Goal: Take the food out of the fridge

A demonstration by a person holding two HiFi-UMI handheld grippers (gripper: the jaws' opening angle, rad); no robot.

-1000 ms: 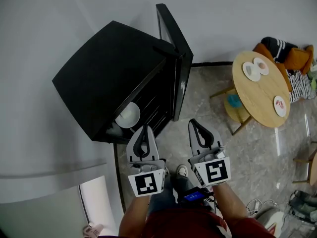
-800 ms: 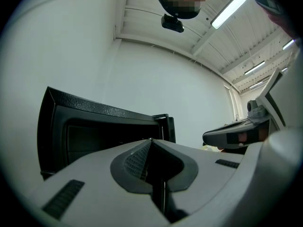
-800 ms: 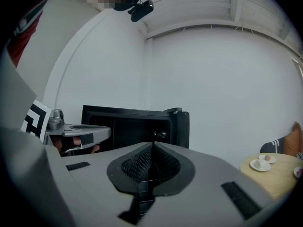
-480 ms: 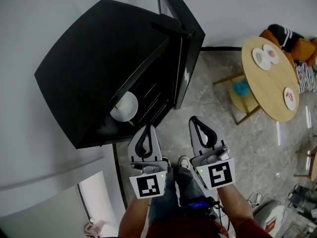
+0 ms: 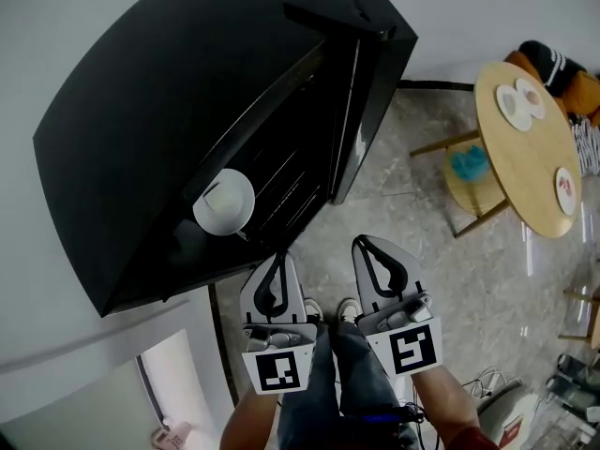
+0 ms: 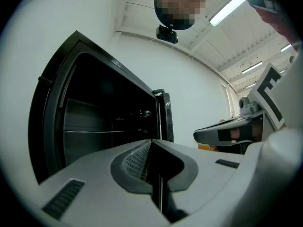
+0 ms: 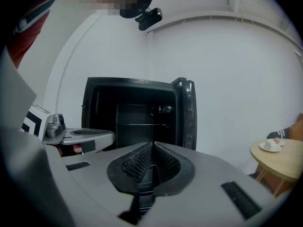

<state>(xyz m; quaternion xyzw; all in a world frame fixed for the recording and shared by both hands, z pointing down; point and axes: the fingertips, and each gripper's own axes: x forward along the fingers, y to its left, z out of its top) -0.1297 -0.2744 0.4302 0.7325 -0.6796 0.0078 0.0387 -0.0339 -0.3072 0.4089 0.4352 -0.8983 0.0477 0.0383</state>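
The black fridge [image 5: 178,111] stands with its door [image 5: 373,73] swung open to the right. On a shelf inside sits a white dish [image 5: 223,202] with something pale on it. My left gripper [image 5: 275,257] hangs shut and empty just in front of the fridge's lower edge, below the dish. My right gripper [image 5: 367,242] is beside it over the floor, also shut with nothing in it. The left gripper view shows the closed left gripper [image 6: 151,141] facing the dark shelves [image 6: 104,122]. The right gripper [image 7: 152,144] points at the open fridge [image 7: 137,112] from farther back.
A round wooden table [image 5: 530,148] with small plates [image 5: 517,106] stands to the right on the marble floor [image 5: 441,279], a stool [image 5: 466,172] under it. White wall [image 5: 487,7] runs behind. The person's legs and shoes [image 5: 345,309] are under the grippers.
Both grippers have sunk and the view has dropped toward the fridge, which now fills more of the picture. The white dish inside shows more fully. Both grippers stayed shut.
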